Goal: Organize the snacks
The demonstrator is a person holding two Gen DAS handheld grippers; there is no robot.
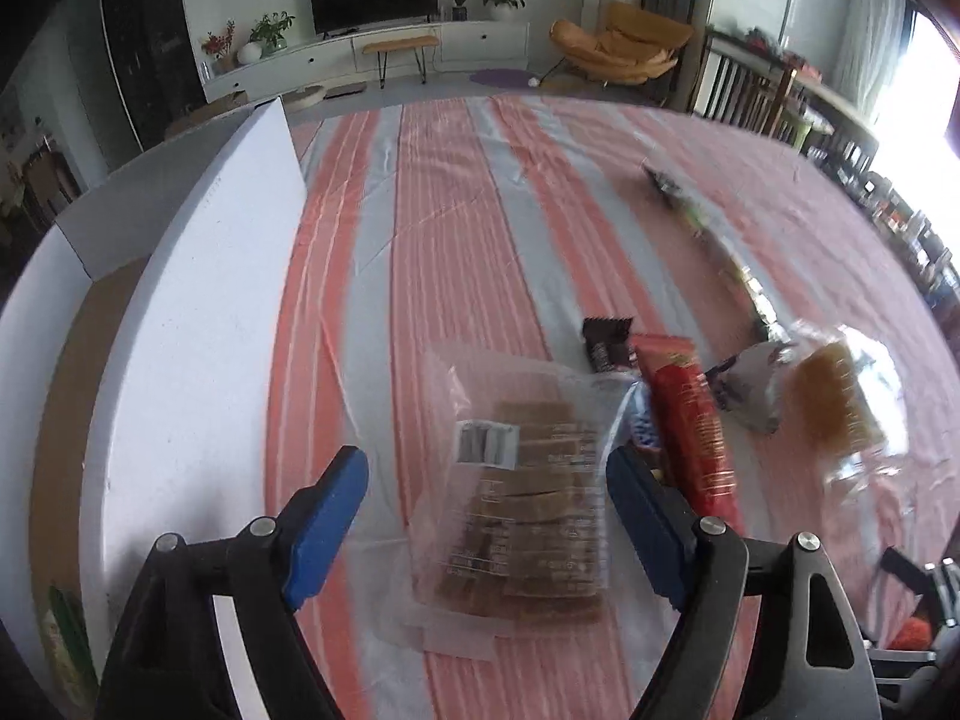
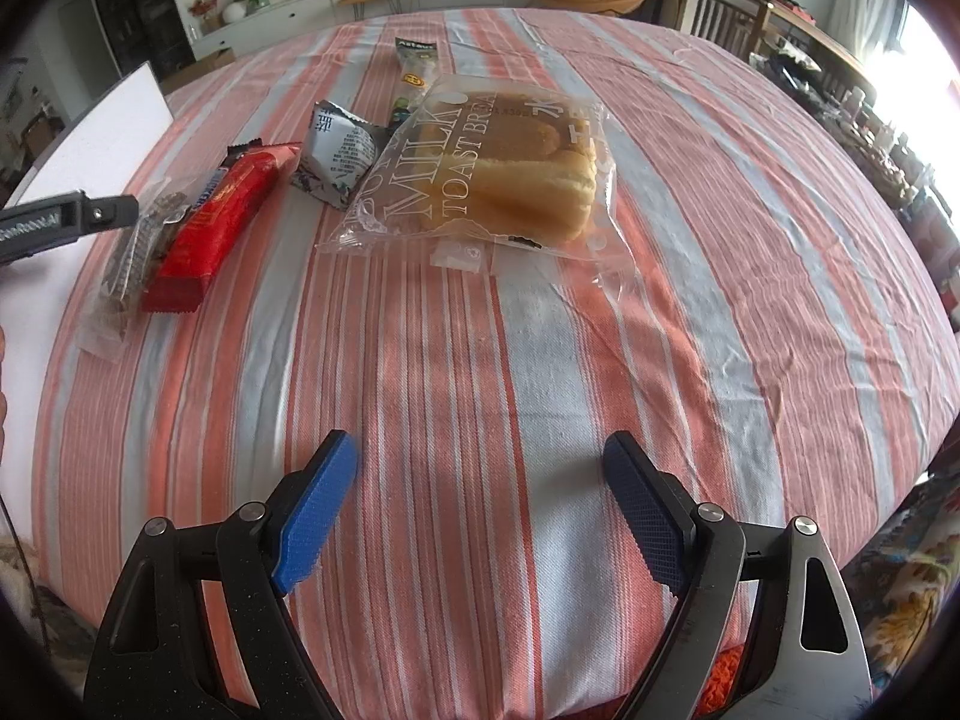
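Right now the left gripper (image 1: pixel 486 474) hangs with its jaws wide apart above a clear bag of brown biscuits (image 1: pixel 516 504), which lies flat on the striped tablecloth (image 1: pixel 456 210) between the blue pads; the pads do not press on it. Just right of that bag lies a red wrapper (image 1: pixel 690 426), then a white pouch (image 2: pixel 339 159) and the milk toast bread bag (image 2: pixel 492 174), blurred in the left view. Left of the snacks stands a white box (image 1: pixel 198 330), its wall close beside the biscuits. The right gripper (image 2: pixel 480 474) is spread open over bare cloth near the table's near edge, with nothing between its pads. Far cloth looks open.
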